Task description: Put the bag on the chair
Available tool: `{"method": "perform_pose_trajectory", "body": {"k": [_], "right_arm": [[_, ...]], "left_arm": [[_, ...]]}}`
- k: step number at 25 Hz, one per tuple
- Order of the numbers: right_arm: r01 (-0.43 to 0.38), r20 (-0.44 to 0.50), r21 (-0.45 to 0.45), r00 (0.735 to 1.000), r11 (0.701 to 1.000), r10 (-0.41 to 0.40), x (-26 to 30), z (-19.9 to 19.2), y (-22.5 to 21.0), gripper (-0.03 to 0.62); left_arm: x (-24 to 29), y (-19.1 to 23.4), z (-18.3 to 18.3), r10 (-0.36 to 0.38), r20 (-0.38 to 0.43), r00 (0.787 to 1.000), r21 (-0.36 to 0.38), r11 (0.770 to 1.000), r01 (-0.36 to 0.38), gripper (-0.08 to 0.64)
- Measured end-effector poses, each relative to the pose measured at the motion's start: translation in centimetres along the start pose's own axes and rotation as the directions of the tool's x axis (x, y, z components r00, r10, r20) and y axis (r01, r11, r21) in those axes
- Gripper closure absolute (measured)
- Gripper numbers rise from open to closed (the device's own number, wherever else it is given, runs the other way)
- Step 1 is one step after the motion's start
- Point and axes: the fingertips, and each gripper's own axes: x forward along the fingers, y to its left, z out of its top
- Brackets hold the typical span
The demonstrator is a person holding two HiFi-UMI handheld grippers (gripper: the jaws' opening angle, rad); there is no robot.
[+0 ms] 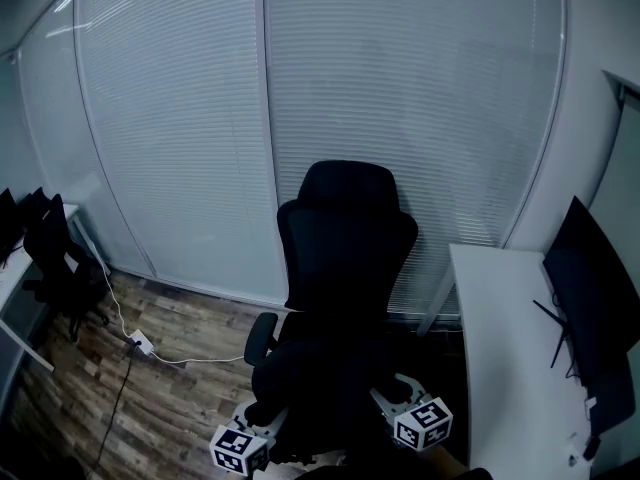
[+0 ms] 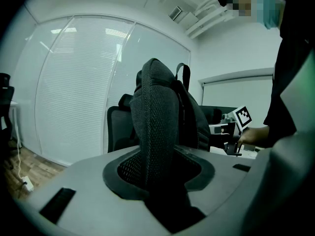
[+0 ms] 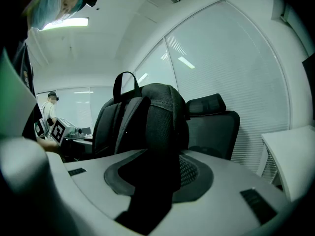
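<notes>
Black bag (image 2: pixel 165 107) upright in front of the black office chair (image 1: pixel 345 238)

We see the bag as a dark backpack with mesh-padded shoulder straps and a top carry loop. It stands upright, one strap pinched in the left gripper (image 2: pixel 157 181) and one in the right gripper (image 3: pixel 150 181). Just behind it the high-backed chair, with headrest and armrests, faces us. We cannot tell whether the bag touches the seat.

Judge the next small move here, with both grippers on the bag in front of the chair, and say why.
Probably ease the bag forward and down onto the chair. Both the left gripper and the right gripper are clamped on its mesh straps. The bag hangs upright between them, and the chair stands right behind it, facing the person.
</notes>
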Motion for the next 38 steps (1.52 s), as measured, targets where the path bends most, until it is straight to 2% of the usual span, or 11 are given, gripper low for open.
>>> {"method": "perform_pose_trajectory", "body": {"k": [10, 20, 29, 38], "right_arm": [[-0.078, -0.009, -0.037, 0.997, 0.996, 0.078, 1.8, 1.5, -6.2, 0.446], [-0.062, 0.006, -0.013, 0.998, 0.998, 0.062, 3.1, 2.2, -9.0, 0.446], [-0.014, 0.015, 0.0, 1.0, 1.0, 0.014, 6.7, 3.3, -11.3, 0.446], [0.042, 0.026, 0.019, 0.999, 0.999, -0.043, 13.8, 5.8, -13.4, 0.446]], "left_arm": [[5.7, -0.6, 1.0, 0.061, 0.028, 0.998, -0.027, 0.998, -0.06, 0.387], [8.8, 0.2, 2.2, 0.052, 0.011, 0.999, -0.012, 0.999, -0.052, 0.387], [12.7, 3.7, 3.7, -0.003, -0.007, 1.0, 0.002, 1.0, 0.003, 0.387], [17.1, 10.8, 6.7, -0.051, -0.016, 0.999, 0.023, 0.998, 0.051, 0.387]]}}
